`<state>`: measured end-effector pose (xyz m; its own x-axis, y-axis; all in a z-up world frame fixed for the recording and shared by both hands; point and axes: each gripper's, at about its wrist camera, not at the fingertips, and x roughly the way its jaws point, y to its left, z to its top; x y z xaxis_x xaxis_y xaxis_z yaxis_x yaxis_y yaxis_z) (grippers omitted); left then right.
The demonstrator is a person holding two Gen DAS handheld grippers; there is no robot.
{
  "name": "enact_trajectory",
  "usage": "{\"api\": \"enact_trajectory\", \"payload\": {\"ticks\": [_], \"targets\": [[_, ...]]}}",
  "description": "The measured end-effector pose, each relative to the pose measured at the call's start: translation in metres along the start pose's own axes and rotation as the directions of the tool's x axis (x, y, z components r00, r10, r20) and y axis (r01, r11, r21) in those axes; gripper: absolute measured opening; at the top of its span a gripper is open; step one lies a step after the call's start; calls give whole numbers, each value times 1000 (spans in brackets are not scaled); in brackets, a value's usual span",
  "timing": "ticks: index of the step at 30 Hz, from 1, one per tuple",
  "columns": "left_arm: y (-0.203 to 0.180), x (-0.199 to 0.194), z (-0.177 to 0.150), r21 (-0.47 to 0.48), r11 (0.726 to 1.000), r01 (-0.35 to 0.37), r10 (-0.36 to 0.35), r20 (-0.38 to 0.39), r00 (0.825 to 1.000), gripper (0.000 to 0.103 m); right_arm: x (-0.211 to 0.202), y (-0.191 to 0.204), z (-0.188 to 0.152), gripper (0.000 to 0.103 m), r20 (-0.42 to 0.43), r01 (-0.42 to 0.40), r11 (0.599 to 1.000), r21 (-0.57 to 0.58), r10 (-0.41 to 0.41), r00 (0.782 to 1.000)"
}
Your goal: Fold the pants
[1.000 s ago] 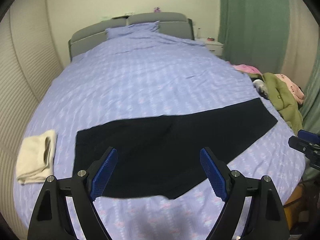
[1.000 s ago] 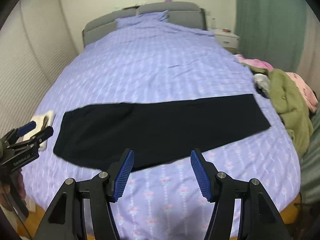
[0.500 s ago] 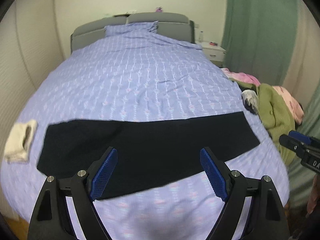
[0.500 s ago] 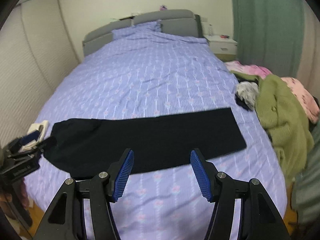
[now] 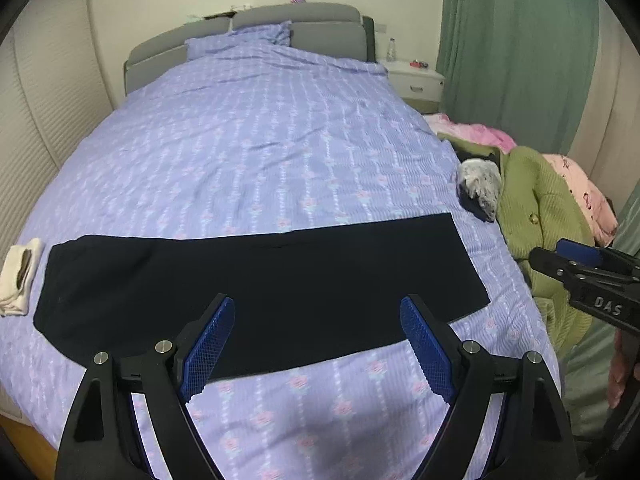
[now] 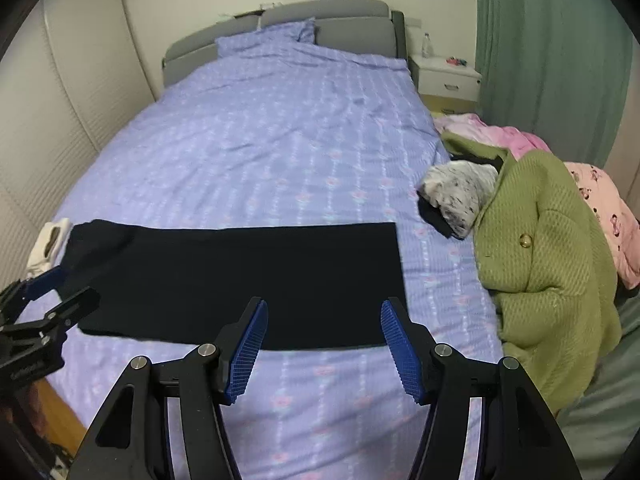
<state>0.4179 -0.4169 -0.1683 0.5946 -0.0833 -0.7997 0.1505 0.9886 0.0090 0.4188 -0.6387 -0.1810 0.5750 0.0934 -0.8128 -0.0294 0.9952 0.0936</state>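
Observation:
Black pants point(image 5: 256, 284) lie flat across the near part of the purple bed point(image 5: 260, 148), folded lengthwise into one long strip; the same pants point(image 6: 240, 276) show in the right wrist view. My left gripper point(image 5: 316, 336) hangs open above the strip's near edge, nothing between its blue pads. My right gripper point(image 6: 322, 340) is open too, over the near edge toward the strip's right end, and empty. The right gripper point(image 5: 576, 260) also pokes in at the right of the left wrist view. At the left of the right wrist view the left gripper point(image 6: 52, 292) shows.
A folded cream cloth point(image 5: 18, 276) lies at the bed's left edge beside the pants. A pile of clothes lies on the right side: a green knit coat point(image 6: 540, 248), pink garments point(image 6: 600, 200) and a speckled grey item point(image 6: 456, 192). A white nightstand point(image 6: 446, 76) and green curtain stand behind.
Both grippers have swung to the right along the bed's near edge; the pants and cream cloth slid left in view and the clothes pile came closer. Both stay open and empty.

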Motion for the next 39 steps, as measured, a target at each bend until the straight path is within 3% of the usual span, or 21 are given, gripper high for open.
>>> {"api": "enact_trajectory", "payload": {"ticks": [9,15,24,28,33,35,39], "targets": [[-31,71,16,-1,999,-43,43,-81,996,85,75,-35,2,60,-72,9,1000,26,-7,997],[-40,115,27,15,997,-76,77,-85,993,85,123,-52,4,60,-91,-9,1000,17,10,996],[-63,174,32,14,999,-43,45,-128,991,85,189,-75,7,59,-118,-31,999,18,33,992],[-74,185,30,35,999,-22,26,-139,990,85,201,-84,7,45,-122,-54,997,48,60,991],[-83,193,28,41,999,-14,20,-151,988,85,207,-90,5,43,-132,-84,994,65,92,987],[-85,196,29,41,999,-13,19,-157,987,85,208,-90,5,36,-133,-82,995,59,89,987],[-86,200,33,35,999,-16,21,-159,987,85,206,-85,6,36,-129,-95,995,31,98,987]]}}
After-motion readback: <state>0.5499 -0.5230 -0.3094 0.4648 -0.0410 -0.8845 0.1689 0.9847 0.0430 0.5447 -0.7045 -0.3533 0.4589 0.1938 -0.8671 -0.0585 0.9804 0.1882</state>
